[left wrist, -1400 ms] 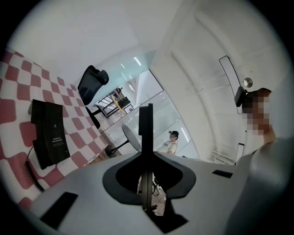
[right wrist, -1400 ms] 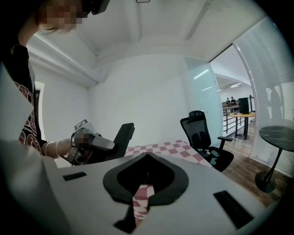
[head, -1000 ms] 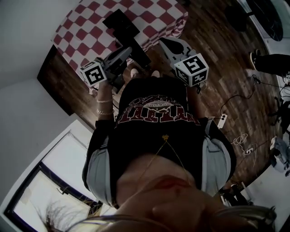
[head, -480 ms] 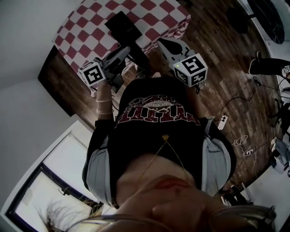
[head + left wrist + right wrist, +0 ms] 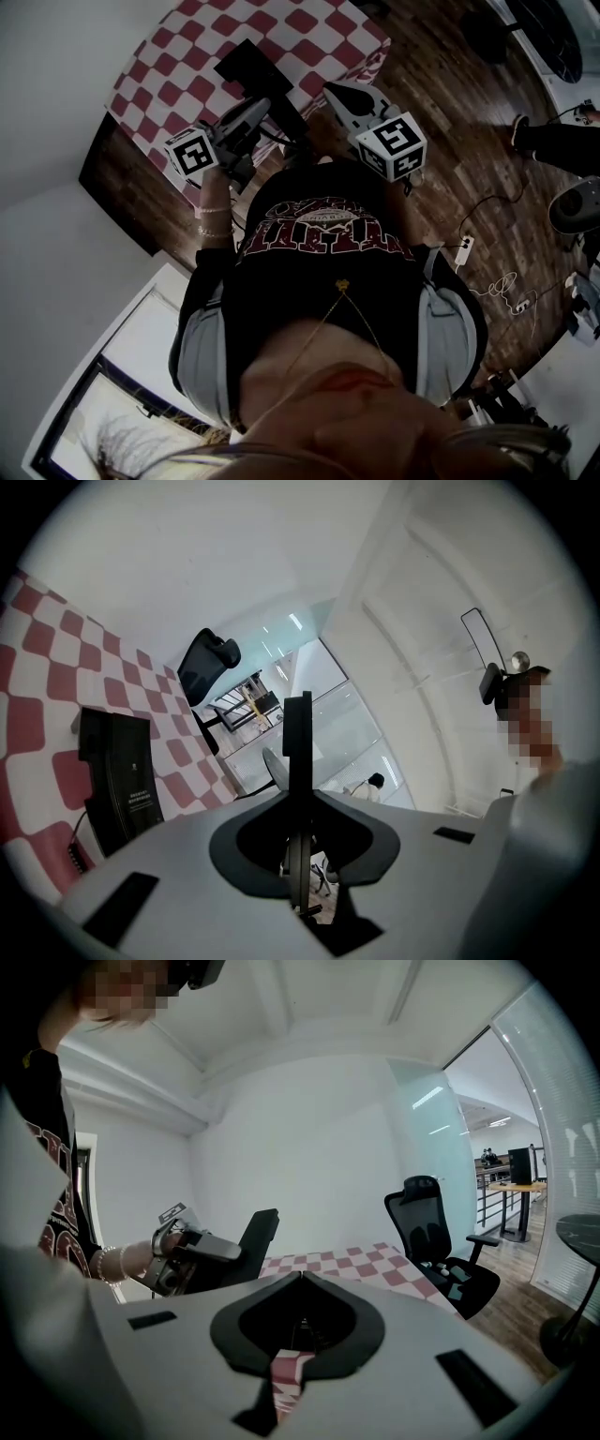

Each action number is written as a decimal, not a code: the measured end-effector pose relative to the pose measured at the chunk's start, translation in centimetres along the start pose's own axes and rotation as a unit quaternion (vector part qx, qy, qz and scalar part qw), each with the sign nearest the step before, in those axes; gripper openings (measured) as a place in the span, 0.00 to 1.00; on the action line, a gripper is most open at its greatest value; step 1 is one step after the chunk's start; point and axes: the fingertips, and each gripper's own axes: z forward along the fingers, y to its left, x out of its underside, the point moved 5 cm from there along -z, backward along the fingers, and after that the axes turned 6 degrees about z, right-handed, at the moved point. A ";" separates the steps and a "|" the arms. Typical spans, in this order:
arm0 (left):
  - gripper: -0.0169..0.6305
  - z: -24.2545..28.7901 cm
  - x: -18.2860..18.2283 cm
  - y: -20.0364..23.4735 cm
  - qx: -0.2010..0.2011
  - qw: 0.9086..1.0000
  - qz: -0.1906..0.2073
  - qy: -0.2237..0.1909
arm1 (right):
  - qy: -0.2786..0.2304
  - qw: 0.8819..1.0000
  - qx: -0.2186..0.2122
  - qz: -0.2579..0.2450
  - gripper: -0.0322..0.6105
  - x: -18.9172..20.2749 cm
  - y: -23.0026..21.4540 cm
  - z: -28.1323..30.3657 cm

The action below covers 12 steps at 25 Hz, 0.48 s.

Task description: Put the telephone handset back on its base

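Checked table (image 5: 187,66) edge just beside handset (image 5: 298,747).

Your head view is dim and murky. The wooden floor (image 5: 450,141) at the right sinks into shadow, and only the framed pane (image 5: 84,412) at near left glows pale. Both gripper views are far brighter, with even, soft light off white walls. In the left one the handset (image 5: 298,742) is a flat black silhouette against the glaring glass wall (image 5: 328,714) beyond. All views bow heavily at the edges, and the gripper views have black corners.
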 end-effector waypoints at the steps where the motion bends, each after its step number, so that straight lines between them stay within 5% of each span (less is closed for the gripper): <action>1: 0.14 0.2 -0.2 0.2 0.002 1.000 0.000 0.001 | -0.001 1.000 0.001 0.001 0.08 -0.1 -0.1 0.2; 12: 0.14 0.6 -2.0 2.4 -0.002 1.000 -0.001 0.004 | -0.007 1.000 -0.009 0.003 0.08 -1.9 -1.4 3.2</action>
